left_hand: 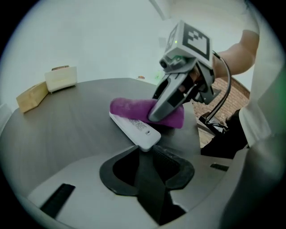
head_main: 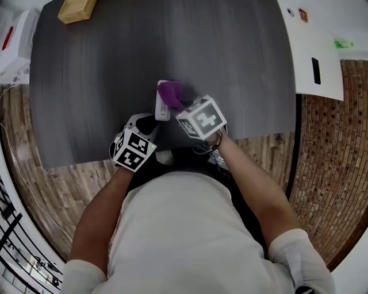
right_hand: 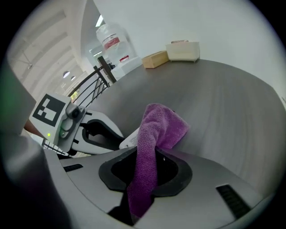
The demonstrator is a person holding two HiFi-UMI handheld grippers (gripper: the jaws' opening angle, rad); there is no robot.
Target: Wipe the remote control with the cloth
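Note:
On the dark grey table (head_main: 86, 86) lies a white remote control (head_main: 163, 106), just past its near edge. My left gripper (head_main: 153, 123) is shut on the remote's near end (left_hand: 146, 139). A purple cloth (head_main: 171, 93) is draped over the remote's far part (left_hand: 129, 123). My right gripper (head_main: 179, 108) is shut on this cloth; the cloth (right_hand: 152, 134) runs up from between its jaws (right_hand: 149, 159) and folds down onto the table. In the left gripper view the right gripper (left_hand: 156, 114) presses down on the cloth (left_hand: 129, 107).
A tan block (head_main: 76, 8) and a white box (left_hand: 61, 78) stand at the table's far left. Another white surface (head_main: 316, 51) with small items lies to the right. The person's body is close against the table's near edge (head_main: 86, 158).

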